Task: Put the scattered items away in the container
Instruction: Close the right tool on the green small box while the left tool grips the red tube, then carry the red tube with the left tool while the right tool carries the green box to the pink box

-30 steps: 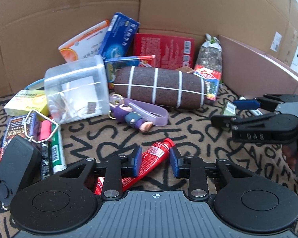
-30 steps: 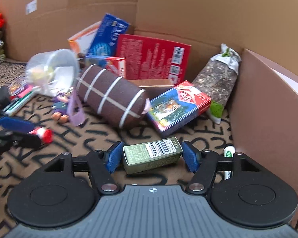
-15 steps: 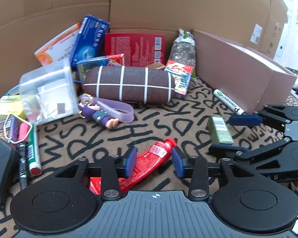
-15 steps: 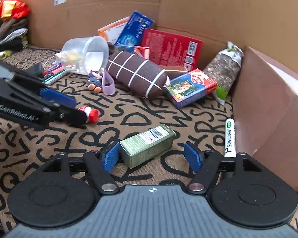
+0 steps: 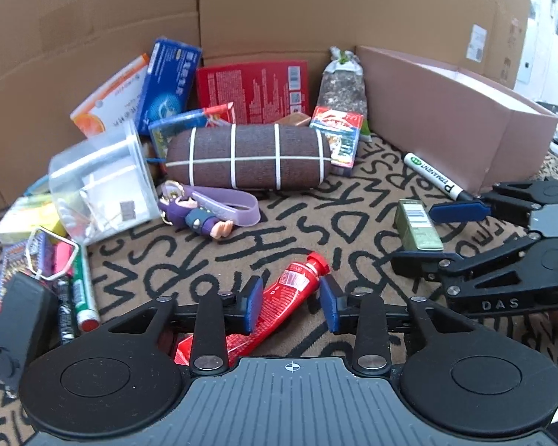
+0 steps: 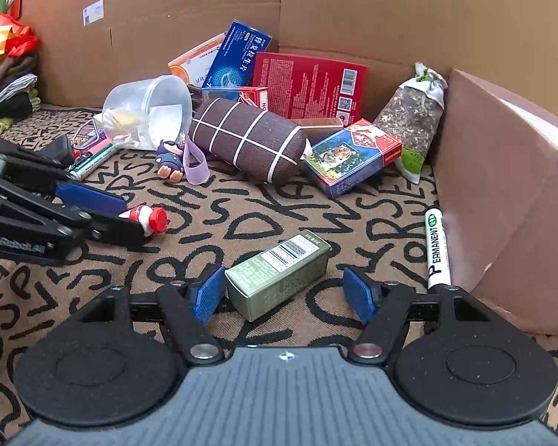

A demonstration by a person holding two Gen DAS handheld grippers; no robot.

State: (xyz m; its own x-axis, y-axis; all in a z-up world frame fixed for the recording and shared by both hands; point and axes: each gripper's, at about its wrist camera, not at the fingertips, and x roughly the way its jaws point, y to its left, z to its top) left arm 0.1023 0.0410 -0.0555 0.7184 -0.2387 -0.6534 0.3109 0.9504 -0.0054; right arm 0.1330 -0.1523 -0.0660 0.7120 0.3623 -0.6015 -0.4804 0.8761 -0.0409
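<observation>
Left gripper [image 5: 288, 306]: its jaws have just been closing around the red tube [image 5: 275, 308], which lies on the letter-patterned mat [image 5: 167, 264] between the blue pads; the left pad touches the tube, while a gap shows at the right pad, so no grip is made. Right gripper [image 6: 284, 291]: released, jaws wide, straddling the green box [image 6: 279, 273], which rests on the mat touching neither pad. Landmark: the brown cardboard container [image 6: 509, 186]. A permanent marker [image 6: 437, 249] lies just beside its near wall; the green box lies near it, to its left; the red tube lies farther left. A brown grid-patterned case [image 5: 247, 158] lies well to its left, among cartons stacked against the cardboard backdrop [image 5: 279, 11].
</observation>
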